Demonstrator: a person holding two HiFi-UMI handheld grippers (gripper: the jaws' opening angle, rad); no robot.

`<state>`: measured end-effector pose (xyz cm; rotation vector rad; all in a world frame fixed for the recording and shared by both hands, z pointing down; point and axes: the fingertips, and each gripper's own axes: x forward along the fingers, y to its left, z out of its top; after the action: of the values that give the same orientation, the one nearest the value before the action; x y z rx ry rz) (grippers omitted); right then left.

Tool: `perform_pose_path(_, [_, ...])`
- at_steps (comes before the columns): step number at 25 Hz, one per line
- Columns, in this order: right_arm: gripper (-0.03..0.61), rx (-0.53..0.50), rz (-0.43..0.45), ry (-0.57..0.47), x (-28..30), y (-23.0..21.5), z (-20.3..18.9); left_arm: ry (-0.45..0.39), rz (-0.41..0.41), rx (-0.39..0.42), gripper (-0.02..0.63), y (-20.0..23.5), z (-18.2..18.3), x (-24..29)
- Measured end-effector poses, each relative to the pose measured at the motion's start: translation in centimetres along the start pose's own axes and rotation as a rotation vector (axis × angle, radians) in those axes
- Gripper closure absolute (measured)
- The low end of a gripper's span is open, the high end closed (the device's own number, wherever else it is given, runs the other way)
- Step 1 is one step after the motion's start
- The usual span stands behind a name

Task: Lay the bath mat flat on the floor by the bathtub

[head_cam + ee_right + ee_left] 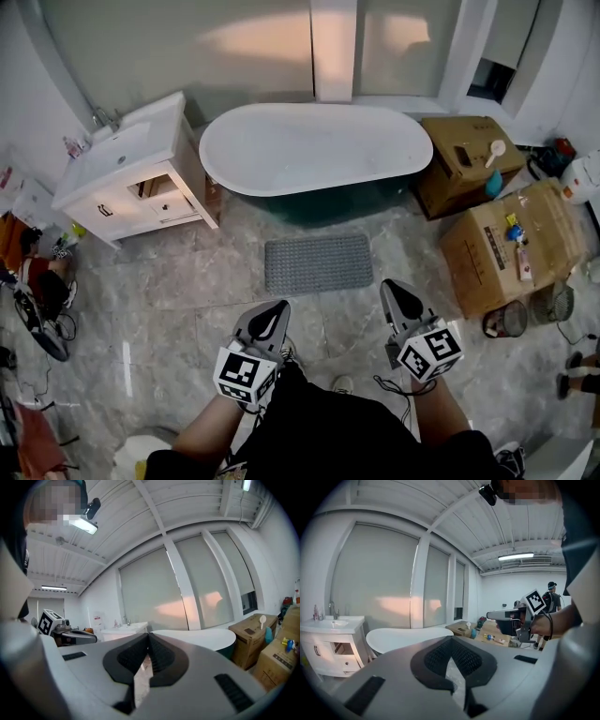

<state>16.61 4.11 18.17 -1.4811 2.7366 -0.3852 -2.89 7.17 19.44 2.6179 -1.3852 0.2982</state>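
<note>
The grey bath mat [319, 263] lies flat on the marble floor, just in front of the white bathtub [314, 148]. Both grippers hover close to the person's body, short of the mat's near edge and not touching it. My left gripper [278, 307] has its jaws shut with nothing between them, and it points up toward the tub [403, 637] in its own view [452, 639]. My right gripper [389, 286] is also shut and empty [149, 634]. The mat is hidden below the jaws in both gripper views.
A white vanity with a sink [131, 173] stands left of the tub. Two cardboard boxes [464, 159] [511, 248] crowd the right side, with a small wire bin [509, 319] beside them. Bags and cables lie along the left edge [37, 300].
</note>
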Motion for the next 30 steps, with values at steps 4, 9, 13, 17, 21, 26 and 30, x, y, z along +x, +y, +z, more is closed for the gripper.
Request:
perform_pose_path(4, [0.563,0.023,0.020,0.016,-3.9,-0.3,-1.8,0.006,0.036,-0.011,0.597,-3.9,-1.1,-2.0])
perform_pose_path(9, [0.563,0.041,0.037,0.046,-6.2,-0.2,-3.4,0.036,0.073,-0.053,0.597,-6.2,-3.0,-3.4])
perform_pose_path(13, [0.563,0.032,0.051,0.065,-6.4,0.9,-4.0,0.044,0.085,-0.079,0.597,-6.4,-3.7,-4.2])
perform_pose_path(17, [0.563,0.034,0.062,0.077,-5.6,2.6,-4.8,0.044,0.085,-0.088,0.597,-5.5,-4.4,-5.3])
perform_pose_path(21, [0.563,0.031,0.056,0.084,-4.0,5.4,-5.3,0.042,0.072,-0.099,0.597,-3.1,-4.9,-7.1])
perform_pose_path(26, [0.563,0.038,0.024,0.098,-1.7,10.0,-6.1,0.040,0.044,-0.108,0.597,0.7,-5.1,-9.7])
perform_pose_path(30, [0.563,0.031,-0.005,0.096,-0.4,13.3,-6.3,0.040,0.018,-0.096,0.597,3.9,-5.6,-11.3])
